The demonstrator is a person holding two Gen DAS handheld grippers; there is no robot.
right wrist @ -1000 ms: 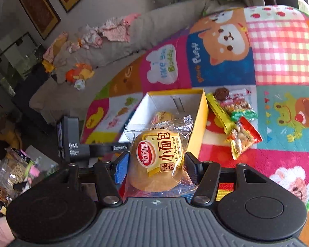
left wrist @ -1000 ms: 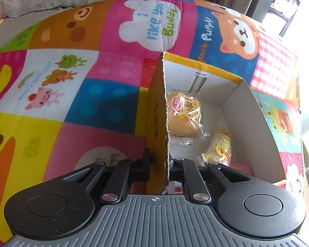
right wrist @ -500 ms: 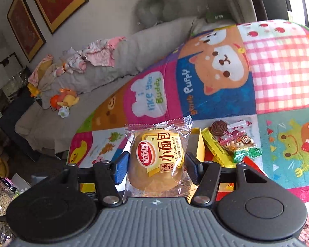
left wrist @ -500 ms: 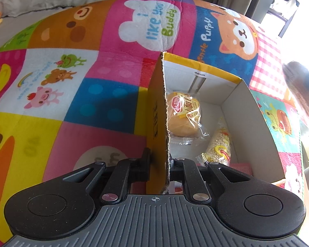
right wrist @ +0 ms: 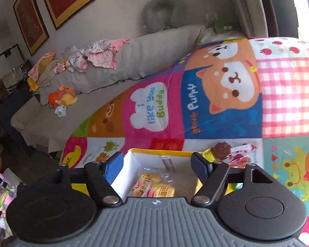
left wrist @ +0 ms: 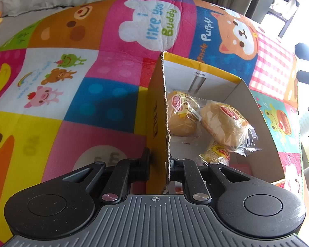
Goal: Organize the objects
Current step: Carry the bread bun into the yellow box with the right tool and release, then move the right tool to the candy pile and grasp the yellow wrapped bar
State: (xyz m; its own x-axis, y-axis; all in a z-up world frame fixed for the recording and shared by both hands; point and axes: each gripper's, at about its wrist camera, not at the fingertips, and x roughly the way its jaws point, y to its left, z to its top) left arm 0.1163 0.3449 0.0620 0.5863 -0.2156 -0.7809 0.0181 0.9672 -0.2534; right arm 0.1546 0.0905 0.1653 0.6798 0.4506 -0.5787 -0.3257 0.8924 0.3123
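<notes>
Dropped since a second ago, the second bread bun (left wrist: pixel 224 123) lies in the cardboard box (left wrist: pixel 255 111); right gripper (right wrist: pixel 156 164) gapes empty, left gripper (left wrist: pixel 157 164) pinches the box wall, which could buckle under tugging.

We note a cardboard box (left wrist: pixel 156 111), matt yellow outside with a rough torn edge. The bread rolls (left wrist: pixel 224 123) sit in glossy, crinkled clear plastic wrap. The mat (left wrist: pixel 92 94) looks like soft, matt printed cloth. Left claw (left wrist: pixel 158 160): matt black plastic with shiny metal rivets.
</notes>
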